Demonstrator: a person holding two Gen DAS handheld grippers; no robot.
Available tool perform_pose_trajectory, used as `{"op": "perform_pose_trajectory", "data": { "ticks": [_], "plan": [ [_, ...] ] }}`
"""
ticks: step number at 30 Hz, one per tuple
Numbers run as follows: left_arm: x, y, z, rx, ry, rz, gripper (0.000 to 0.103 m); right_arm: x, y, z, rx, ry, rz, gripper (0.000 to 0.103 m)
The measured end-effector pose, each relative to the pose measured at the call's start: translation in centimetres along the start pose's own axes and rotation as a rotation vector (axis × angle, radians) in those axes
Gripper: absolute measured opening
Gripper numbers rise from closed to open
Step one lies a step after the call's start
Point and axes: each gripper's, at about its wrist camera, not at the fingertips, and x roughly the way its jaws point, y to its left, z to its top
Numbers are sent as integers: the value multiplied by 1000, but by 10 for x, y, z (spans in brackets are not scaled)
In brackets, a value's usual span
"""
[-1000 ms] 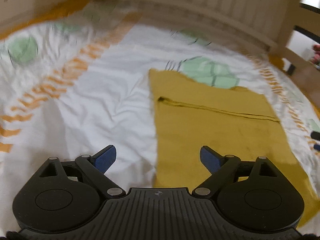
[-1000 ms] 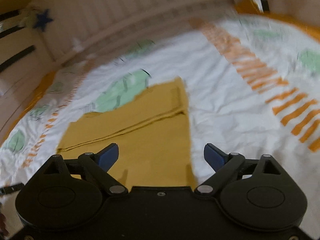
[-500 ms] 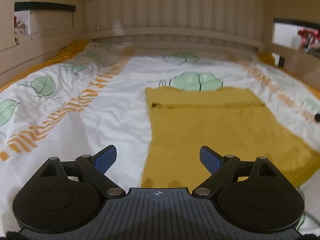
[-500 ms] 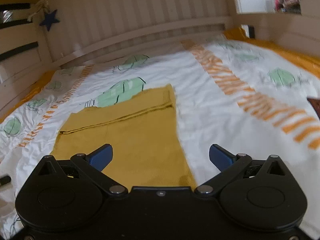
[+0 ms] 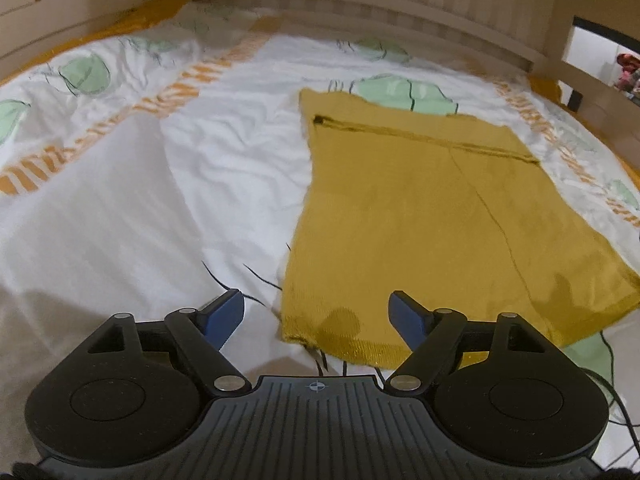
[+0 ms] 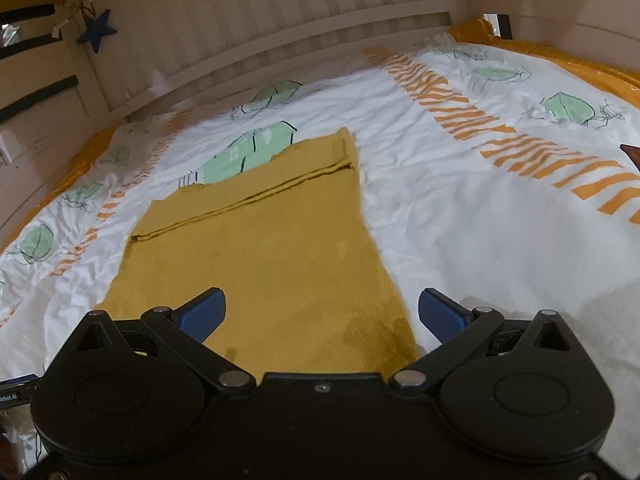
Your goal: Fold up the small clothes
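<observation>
Left hand-held gripper (image 5: 316, 316), closing and angled down, straddles yellow garment's (image 5: 420, 216) corner.

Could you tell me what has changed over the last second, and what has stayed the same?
Both grippers have come in closer to the near hem of the mustard garment, each over one near corner. The left gripper has narrowed a little and its jaws are closing over that corner without yet pressing it; the right gripper is wide open. The garment lies flat on the bedspread as before, nothing gripped.

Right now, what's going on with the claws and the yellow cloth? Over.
Left claw closing, nothing pinched; right claw open. Yellow cloth flat on bedsheet, near corners between both claws. Nothing in the way.
</observation>
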Motion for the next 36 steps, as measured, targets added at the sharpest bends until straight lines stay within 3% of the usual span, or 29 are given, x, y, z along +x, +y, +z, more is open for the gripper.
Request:
{"op": "perform_pose_trajectory", "data": {
  "ticks": [10, 21, 29, 36],
  "plan": [
    [26, 0, -4, -3, 107, -49, 79, 6, -1, -4, 7, 34, -17, 102],
    [33, 1, -5, -23, 130, -133, 79, 13, -3, -2, 28, 84, -45, 102],
    [34, 0, -5, -22, 128, -149, 79, 35, -15, 13, 85, 234, -18, 102],
    [35, 2, -5, -32, 127, -160, 79, 62, -39, 29, 139, 447, 132, 103]
  ]
}}
